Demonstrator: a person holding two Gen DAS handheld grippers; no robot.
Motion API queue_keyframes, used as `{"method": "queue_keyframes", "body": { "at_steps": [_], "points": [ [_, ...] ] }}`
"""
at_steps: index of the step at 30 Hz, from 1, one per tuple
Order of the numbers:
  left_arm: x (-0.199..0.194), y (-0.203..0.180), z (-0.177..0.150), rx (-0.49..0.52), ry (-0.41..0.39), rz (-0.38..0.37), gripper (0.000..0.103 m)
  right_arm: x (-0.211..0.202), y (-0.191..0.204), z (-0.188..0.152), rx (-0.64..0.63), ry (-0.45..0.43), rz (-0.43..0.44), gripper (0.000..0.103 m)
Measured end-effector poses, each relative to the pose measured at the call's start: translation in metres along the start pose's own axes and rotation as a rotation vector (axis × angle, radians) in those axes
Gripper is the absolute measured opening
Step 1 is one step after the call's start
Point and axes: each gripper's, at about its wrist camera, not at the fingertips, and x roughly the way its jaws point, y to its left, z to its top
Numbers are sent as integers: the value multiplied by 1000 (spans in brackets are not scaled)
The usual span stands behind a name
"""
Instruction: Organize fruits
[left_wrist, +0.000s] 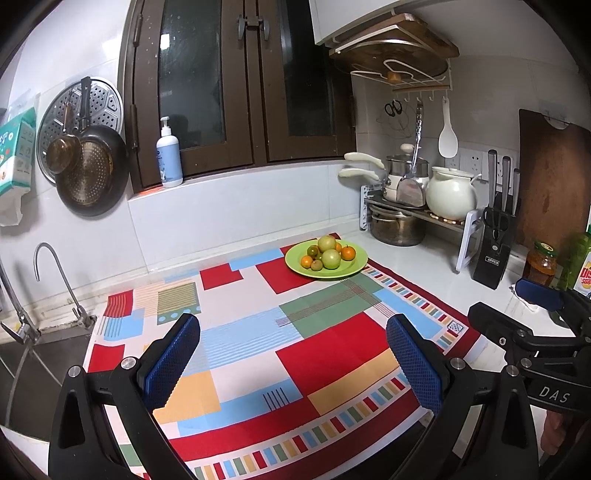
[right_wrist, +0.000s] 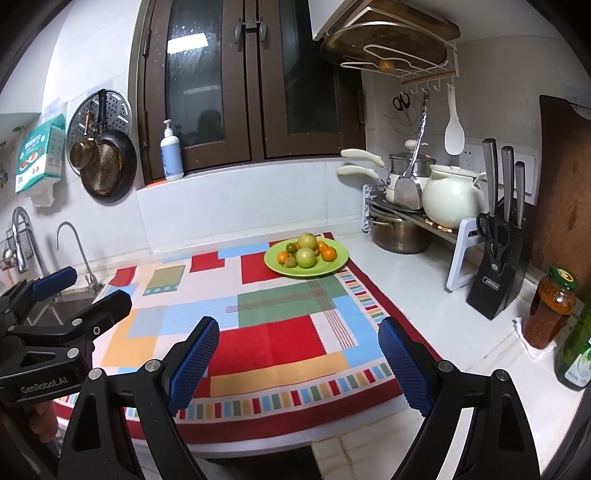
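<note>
At the far end of the patchwork cloth (left_wrist: 258, 343), a bright sheet of red, blue, green and orange blocks spread over the white tabletop (right_wrist: 424, 295), sits the round lime-green plate (left_wrist: 354, 271) with the fruit heaped on it. Two pale green round fruits (left_wrist: 331, 258) stand tallest in the pile, with small orange citrus fruits (left_wrist: 348, 253) tucked around them and a couple of darker, greenish ones that I cannot name for sure.

Both of my claws hang above the near edge of the cloth, well apart from the plate, pointing toward it and tilted downward. My left claw (left_wrist: 293, 358) has its blue textured pads (left_wrist: 173, 354) spread wide with only cloth showing between them. My right claw (right_wrist: 299, 360) is spread just as wide, and nothing is between its pads either (each claw shows at the edge of the other's view, side by side).

To the right of the plate, on bare tabletop, a metal rack carries a cream ceramic pot (right_wrist: 452, 199), and a black knife block (right_wrist: 496, 273) stands beside it.
</note>
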Motion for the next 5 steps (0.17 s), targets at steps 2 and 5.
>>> {"method": "queue_keyframes", "body": {
  "at_steps": [2, 5],
  "points": [
    [2, 0, 0, -2, 2, -2, 103, 1, 0, 0, 1, 1, -2, 89],
    [8, 2, 2, -3, 8, -9, 103, 4, 1, 1, 5, 4, -2, 89]
  ]
}}
